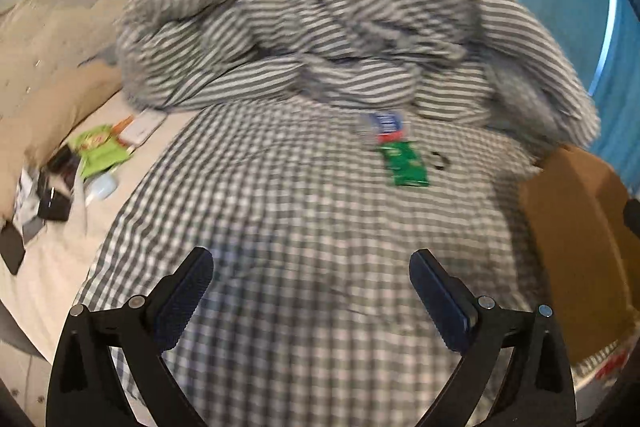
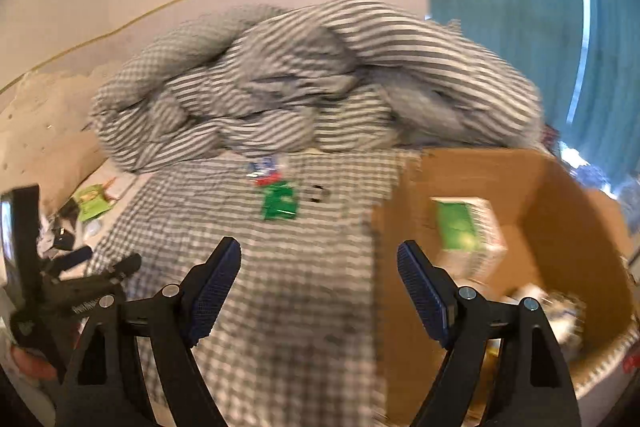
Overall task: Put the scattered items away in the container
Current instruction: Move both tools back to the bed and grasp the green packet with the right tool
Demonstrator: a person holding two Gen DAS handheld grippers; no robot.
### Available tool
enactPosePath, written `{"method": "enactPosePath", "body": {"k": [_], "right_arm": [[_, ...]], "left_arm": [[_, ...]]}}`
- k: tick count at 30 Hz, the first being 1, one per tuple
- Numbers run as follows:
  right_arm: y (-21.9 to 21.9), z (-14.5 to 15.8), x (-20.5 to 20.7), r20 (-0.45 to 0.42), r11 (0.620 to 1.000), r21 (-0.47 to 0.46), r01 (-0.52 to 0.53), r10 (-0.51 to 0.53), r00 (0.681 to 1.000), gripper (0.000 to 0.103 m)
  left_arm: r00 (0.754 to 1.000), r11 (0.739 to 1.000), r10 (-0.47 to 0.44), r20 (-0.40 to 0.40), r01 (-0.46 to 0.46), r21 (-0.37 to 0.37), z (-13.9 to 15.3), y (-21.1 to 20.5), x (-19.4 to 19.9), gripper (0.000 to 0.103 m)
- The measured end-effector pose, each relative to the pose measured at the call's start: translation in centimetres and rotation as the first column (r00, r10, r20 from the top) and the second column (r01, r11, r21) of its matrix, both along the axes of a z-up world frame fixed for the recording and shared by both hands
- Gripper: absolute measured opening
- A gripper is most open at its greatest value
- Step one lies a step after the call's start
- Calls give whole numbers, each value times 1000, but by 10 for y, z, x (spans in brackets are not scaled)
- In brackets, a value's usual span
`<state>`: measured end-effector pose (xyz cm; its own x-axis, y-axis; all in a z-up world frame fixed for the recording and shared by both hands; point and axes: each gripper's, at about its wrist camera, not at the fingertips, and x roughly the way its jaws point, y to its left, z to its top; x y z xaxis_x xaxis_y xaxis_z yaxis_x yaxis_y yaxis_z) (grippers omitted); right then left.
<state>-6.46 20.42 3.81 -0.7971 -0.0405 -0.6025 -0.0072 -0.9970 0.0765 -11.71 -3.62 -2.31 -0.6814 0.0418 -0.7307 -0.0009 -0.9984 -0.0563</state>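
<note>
Both tongs stand wide apart with nothing between them: my left tongs (image 1: pixel 311 273) and my right tongs (image 2: pixel 319 263) hover over the checked sheet of the bed (image 1: pixel 304 227). A green packet (image 1: pixel 404 163) lies toward the far end of the bed, just short of the heaped striped duvet (image 1: pixel 340 39), with a blue and red packet (image 1: pixel 385 126) touching its far side and a small dark ring-like thing (image 1: pixel 439 160) just beside it, too blurred for me to name. My cardboard box (image 2: pixel 560 211) sits open at the bed's right edge, holding a green and white carton (image 2: pixel 466 231) and some blurred items nearer me. Along the left edge more clutter lies scattered, including a bright green pouch (image 1: pixel 100 151).
</note>
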Motion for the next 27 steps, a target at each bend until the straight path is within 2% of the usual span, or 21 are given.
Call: {"method": "enactPosePath", "body": {"k": [2,5,9,11,13,17,22,23,25,26,27], "right_arm": [[-21,-13,-28,-4,1000,-1,-31,31,1000,81],[-46,-43,-78,14,997,47,-60,60,998,82],[-60,-91,-146,91,995,81,-57,50,995,82],[-66,-118,-181,133,996,71,-51,41,990,82],[-71,-143,-213,176,993,106,-43,24,984,82],[-67,-179,-251,236,987,156,-40,2,972,82],[-58,-200,-269,266,993,116,-25,-7,964,82],[-58,-200,-270,261,992,125,-23,-10,965,80],[-59,-199,-268,251,989,150,-18,-20,968,52],[-59,-196,-266,248,988,153,-21,-17,969,46],[-59,-193,-261,247,988,149,-31,-6,969,34]], "left_arm": [[1000,1000,22,16,-22,5,-14,-16,-14,101],[999,1000,30,18,-30,-5,-32,-27,-34,101],[1000,1000,0,7,1,-23,-54,-31,-54,101],[1000,1000,-23,9,23,-10,-62,-32,-61,101],[999,999,-36,9,36,9,-67,-31,-66,101],[999,999,-51,9,51,9,-75,-28,-77,101],[998,998,-58,-2,58,17,-81,-24,-87,101],[999,999,-53,3,53,8,-84,-23,-88,101],[999,999,-50,12,50,-12,-87,-19,-90,101],[999,999,-50,13,50,-21,-88,-17,-90,101],[999,998,-49,12,50,-34,-88,-15,-90,101]]}}
